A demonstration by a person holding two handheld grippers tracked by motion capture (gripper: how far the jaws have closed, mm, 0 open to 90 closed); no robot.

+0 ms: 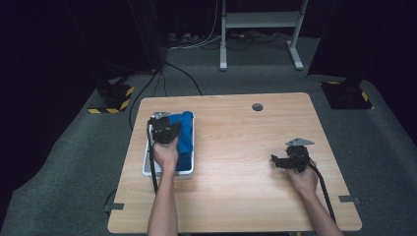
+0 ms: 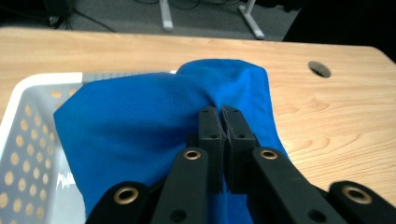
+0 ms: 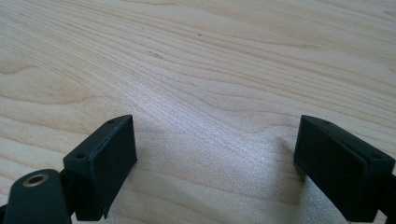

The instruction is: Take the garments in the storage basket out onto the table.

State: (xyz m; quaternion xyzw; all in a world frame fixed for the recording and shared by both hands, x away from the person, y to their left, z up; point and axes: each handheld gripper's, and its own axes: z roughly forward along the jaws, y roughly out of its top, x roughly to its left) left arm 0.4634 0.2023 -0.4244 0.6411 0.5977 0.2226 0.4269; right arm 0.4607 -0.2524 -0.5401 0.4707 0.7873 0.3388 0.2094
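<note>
Work in hand: we read this as pulling the blue cloth [image 2: 154,126] out of the white basket [image 2: 28,140] at the table's left side.

Left gripper [image 1: 164,132]: jaws together, clamped on a pinch of the cloth. In the left gripper view the two black pads meet with fabric bunched up between and around them.

Right gripper [image 1: 289,160]: jaws wide apart, nothing between them, just bare wood under them in the right gripper view (parked low over the right side of the table, well apart from the basket).

Cloth position: most of it sits in or over the basket. One fold hangs past the basket's rim on the table side. We cannot tell whether the lower part touches the basket floor.

Table [image 1: 236,147]: light wood, a small round hole [image 1: 257,106] near the far edge, otherwise nothing else on it.

Done so far: grasp is made, cloth gathered up at the pinch point.

Left to do: our judgement is nearly everything. The cloth is not clear of the basket and not laid on the table, and the right gripper has no hold on it yet.

Stage: early.
</note>
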